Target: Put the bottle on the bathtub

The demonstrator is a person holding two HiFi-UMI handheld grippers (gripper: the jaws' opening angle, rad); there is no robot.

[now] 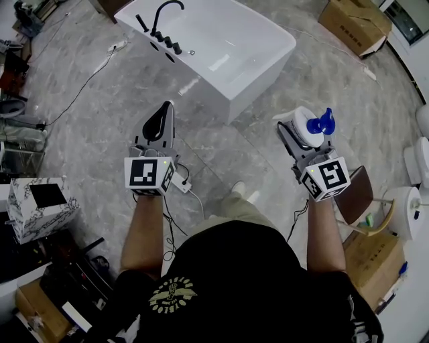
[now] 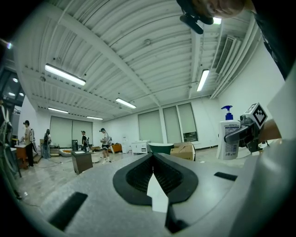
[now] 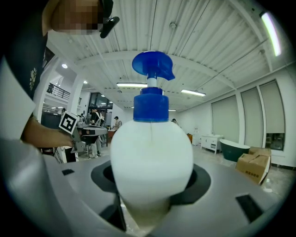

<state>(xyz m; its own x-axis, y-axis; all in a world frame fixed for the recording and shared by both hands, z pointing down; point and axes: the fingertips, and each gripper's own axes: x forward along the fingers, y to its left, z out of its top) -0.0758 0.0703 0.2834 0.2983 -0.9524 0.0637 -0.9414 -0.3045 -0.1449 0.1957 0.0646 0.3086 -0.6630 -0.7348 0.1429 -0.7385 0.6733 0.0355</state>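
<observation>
At the left, the left gripper (image 1: 165, 112) is pointing forward over the grey marbled floor (image 1: 87, 134). Its jaws are pressing together with nothing between them, as the left gripper view is showing plainly. A white power strip (image 1: 181, 179) is lying on the floor close by that gripper in the head view, with a cable running off from it.

Farther ahead, toward the middle, the white bathtub (image 1: 265, 63) is standing on the floor. A black faucet (image 1: 165, 12) is rising from its left rim.

At the right, the right gripper (image 1: 305, 136) is gripping the bottle (image 1: 303, 124). Its jaws are clamping the white body from both sides, and the blue pump head (image 1: 321, 122) is sticking up above them. The bottle is hanging in the air over the floor, off the bathtub's near right corner and well apart from its rim. In the left gripper view it is standing upright.

Beyond it, at the far right, a cardboard box (image 1: 354, 20) is sitting on the floor past the tub.
</observation>
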